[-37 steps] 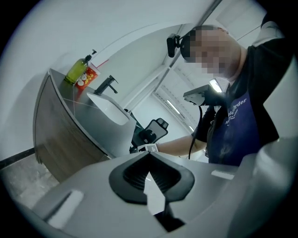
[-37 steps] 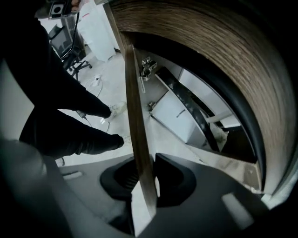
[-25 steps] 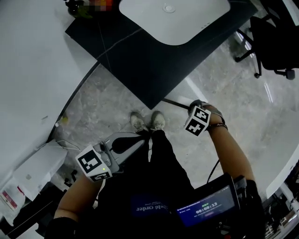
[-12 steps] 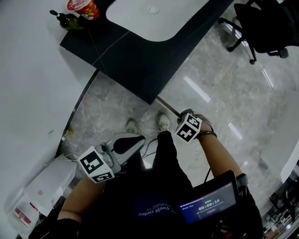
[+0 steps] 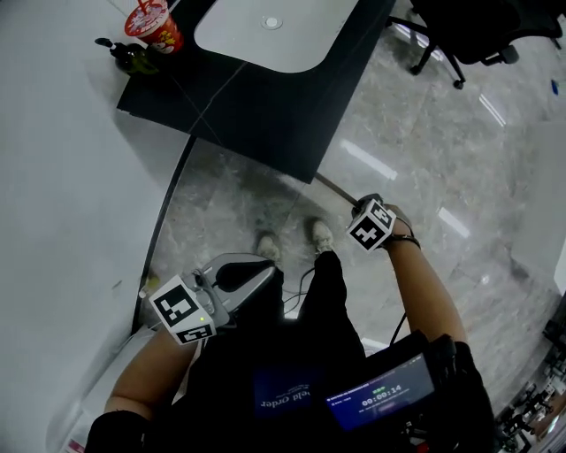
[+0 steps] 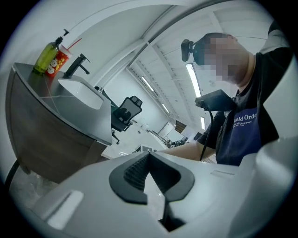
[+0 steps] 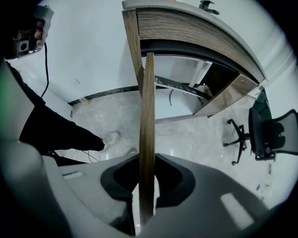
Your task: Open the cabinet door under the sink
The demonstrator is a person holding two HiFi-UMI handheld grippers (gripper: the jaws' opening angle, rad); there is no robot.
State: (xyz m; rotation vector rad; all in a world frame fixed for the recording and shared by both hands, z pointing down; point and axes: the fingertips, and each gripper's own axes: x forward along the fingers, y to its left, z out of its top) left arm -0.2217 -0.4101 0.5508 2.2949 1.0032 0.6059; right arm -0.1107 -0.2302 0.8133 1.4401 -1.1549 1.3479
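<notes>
With our right gripper (image 7: pixel 147 183) clamped on the cabinet door (image 7: pixel 147 116) and left gripper (image 6: pixel 148 174) closed empty, we may twist it loose swinging wider.

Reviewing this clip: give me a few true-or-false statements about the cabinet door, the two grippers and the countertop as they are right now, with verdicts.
1. The right gripper is clamped on the edge of the cabinet door. True; the door runs edge-on between its jaws, which have just closed a little further on it.
2. The left gripper holds the faucet. False: its jaws are together with nothing between them, and it is held off to the side of the cabinet.
3. The cabinet under the sink is fully closed. False: the door is swung out and the inside shows.
4. A green bottle and a red cup stand on the countertop beside the sink. True.
</notes>
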